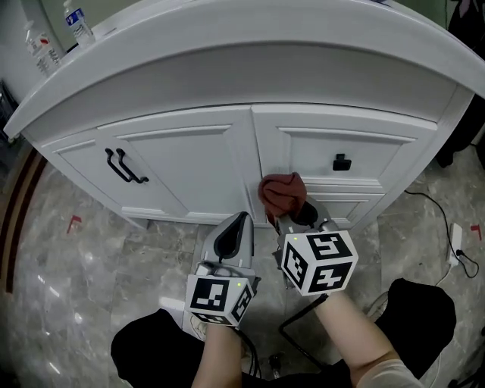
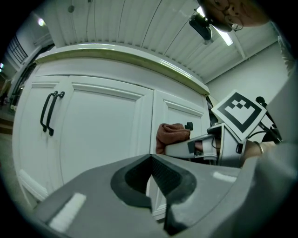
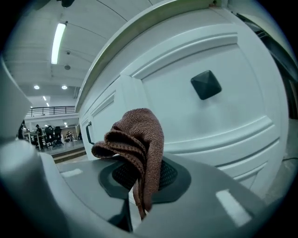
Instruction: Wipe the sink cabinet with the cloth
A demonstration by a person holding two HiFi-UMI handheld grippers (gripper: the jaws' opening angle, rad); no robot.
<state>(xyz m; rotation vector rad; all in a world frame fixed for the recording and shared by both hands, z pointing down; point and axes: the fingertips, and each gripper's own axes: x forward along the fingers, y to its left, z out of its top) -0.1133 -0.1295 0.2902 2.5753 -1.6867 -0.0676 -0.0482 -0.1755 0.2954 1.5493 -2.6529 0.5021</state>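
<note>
Nearest, the left gripper has its jaws pressed together with nothing between them, and it hangs low beside the right gripper. The right one is clamped on a bunched brown cloth – the wad stands up out of its jaws. The cloth sits at the front of the white sink cabinet, by the upright strip between the door and the drawer fronts. Further left are two black bar handles, right a black knob. Two water bottles stand on the countertop.
</note>
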